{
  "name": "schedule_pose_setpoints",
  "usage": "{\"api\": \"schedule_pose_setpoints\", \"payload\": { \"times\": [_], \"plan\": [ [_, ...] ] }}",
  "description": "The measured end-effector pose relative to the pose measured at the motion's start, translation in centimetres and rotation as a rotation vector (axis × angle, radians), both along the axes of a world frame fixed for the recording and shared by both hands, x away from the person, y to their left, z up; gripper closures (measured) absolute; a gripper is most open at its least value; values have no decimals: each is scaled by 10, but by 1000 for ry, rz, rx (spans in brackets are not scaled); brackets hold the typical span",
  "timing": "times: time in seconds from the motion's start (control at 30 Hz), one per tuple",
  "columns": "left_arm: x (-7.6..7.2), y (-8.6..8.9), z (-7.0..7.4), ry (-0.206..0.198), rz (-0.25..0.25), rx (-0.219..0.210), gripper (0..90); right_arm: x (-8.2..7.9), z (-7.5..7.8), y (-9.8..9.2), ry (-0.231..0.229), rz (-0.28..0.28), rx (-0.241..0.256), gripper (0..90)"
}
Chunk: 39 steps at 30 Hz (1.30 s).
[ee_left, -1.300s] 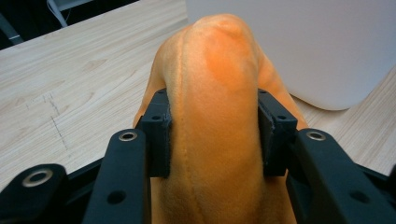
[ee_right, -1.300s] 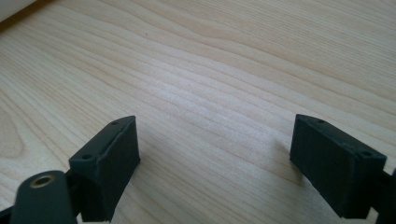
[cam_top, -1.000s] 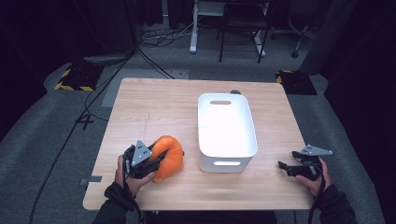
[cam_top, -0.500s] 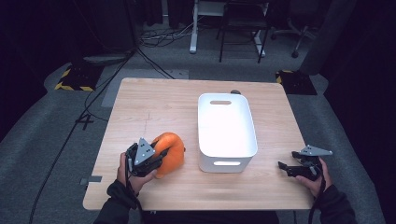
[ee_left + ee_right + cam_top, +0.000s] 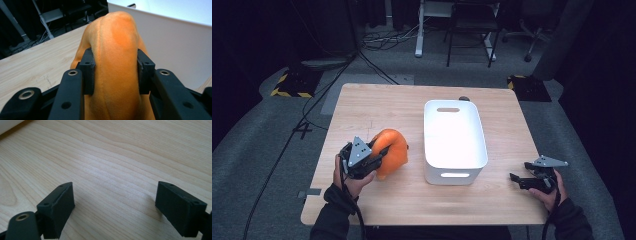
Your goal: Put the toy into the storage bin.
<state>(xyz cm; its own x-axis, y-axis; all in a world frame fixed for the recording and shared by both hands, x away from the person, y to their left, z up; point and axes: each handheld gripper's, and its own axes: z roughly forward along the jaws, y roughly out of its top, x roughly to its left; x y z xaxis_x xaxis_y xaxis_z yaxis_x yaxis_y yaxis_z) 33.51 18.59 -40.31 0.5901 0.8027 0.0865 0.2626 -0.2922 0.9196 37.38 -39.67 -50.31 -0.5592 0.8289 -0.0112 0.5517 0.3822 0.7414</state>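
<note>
Orange plush toy [image 5: 117,62] is clamped by the left gripper [image 5: 374,157] at lower left, just beside the white bin [image 5: 454,172] — probably for loading; the right gripper [image 5: 518,181] is held wide open and empty at lower right.

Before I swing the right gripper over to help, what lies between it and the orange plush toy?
In the high view, the white bin stands between the right gripper and the orange plush toy.

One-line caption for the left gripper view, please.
Left gripper clamps an orange plush toy beside the white bin.
</note>
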Motion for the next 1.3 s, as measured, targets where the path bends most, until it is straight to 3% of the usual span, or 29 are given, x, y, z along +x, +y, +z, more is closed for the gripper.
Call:
{"api": "schedule_pose_setpoints", "payload": {
  "times": [0.4,1.3],
  "plan": [
    [11,3,25,-49,31,-13,607,0,0,0,-1,1,-3,156],
    [33,-11,84,-140,9,3,607,0,0,0,0,0,0,157]
  ]
}}
